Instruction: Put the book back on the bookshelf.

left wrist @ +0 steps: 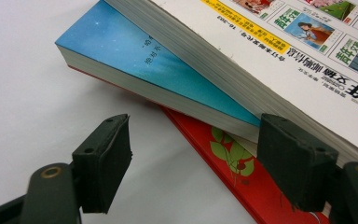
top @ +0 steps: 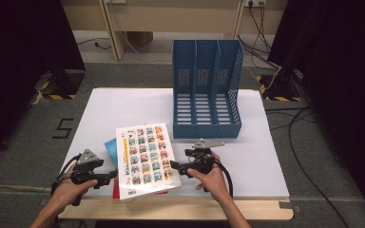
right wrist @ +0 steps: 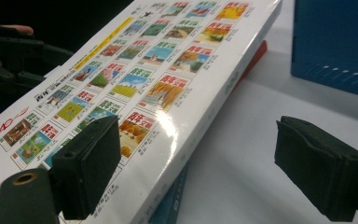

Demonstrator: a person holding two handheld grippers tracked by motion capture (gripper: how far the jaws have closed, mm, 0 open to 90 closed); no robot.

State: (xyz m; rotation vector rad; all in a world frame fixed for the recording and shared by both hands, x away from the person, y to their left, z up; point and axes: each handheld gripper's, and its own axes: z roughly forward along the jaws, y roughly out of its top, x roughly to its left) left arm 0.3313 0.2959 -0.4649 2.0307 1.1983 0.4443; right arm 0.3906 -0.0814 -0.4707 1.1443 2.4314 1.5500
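Your white table (top: 247, 156) carried a blue three-slot file rack (top: 206, 90) toward its far side, standing upright with its open front facing you. Nearer to you lay a stack of books, well apart from the rack's left end. On top sat the big white book (top: 145, 159) with rows of small coloured pictures on its cover; it was tilted, its near-left edge lifted off what lay beneath. Under it you had a blue book (left wrist: 158, 70), its corner sticking out to the left, and at the bottom a red book (left wrist: 233, 172) flat on the table.

Your right gripper (top: 177, 167) sat just beside the white book's right edge, pointing left at it. In the right gripper view its jaws stood wide apart, one pad over the cover's near corner and the other out over bare table, and I could not tell whether either pad touched the book; nothing was clamped.

Your left gripper (top: 111, 176) was at the stack's left side, pointing right. Its jaws were partly open and held nothing: in the left gripper view one pad stood over bare table, the other right against the edges of the stack, where the blue and red books met.
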